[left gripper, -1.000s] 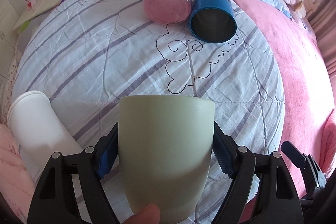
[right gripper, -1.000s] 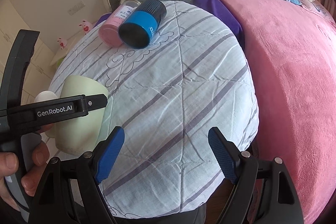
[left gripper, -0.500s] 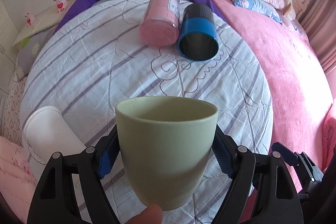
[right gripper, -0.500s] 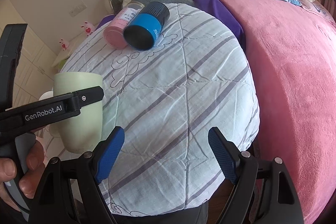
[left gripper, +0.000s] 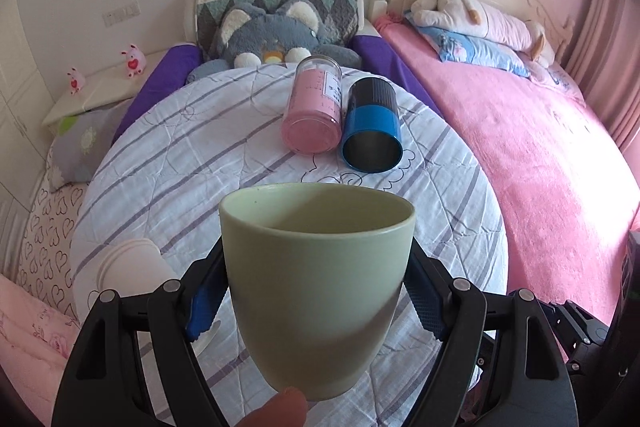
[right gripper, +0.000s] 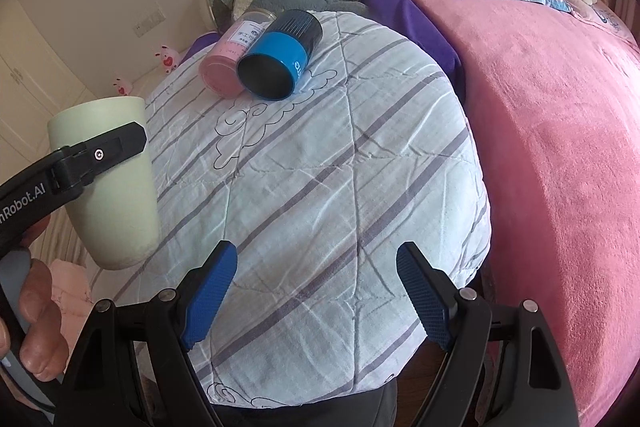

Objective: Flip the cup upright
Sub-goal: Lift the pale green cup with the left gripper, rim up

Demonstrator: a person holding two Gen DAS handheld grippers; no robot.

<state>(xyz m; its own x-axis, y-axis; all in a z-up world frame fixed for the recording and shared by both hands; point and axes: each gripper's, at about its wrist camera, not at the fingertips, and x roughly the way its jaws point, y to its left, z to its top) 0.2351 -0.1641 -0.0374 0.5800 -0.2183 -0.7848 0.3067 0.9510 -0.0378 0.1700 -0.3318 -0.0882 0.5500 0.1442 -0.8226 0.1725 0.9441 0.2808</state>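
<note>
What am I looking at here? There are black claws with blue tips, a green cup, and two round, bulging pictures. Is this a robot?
No robot: a person holds a two-finger claw in each hand, and each claw carries a wide-angle camera looking along its fingers, which bends the picture.

One picture looks out from the left claw. Its blue pads squeeze the green cup, mouth up, lifted above a striped quilt.

The other looks out from the right claw, open and holding nothing. At its left edge you see the same cup from the side.

On the quilt lie a pink jar and a blue-and-black cup, side by side on their sides. A white container lies near the left claw.
</note>
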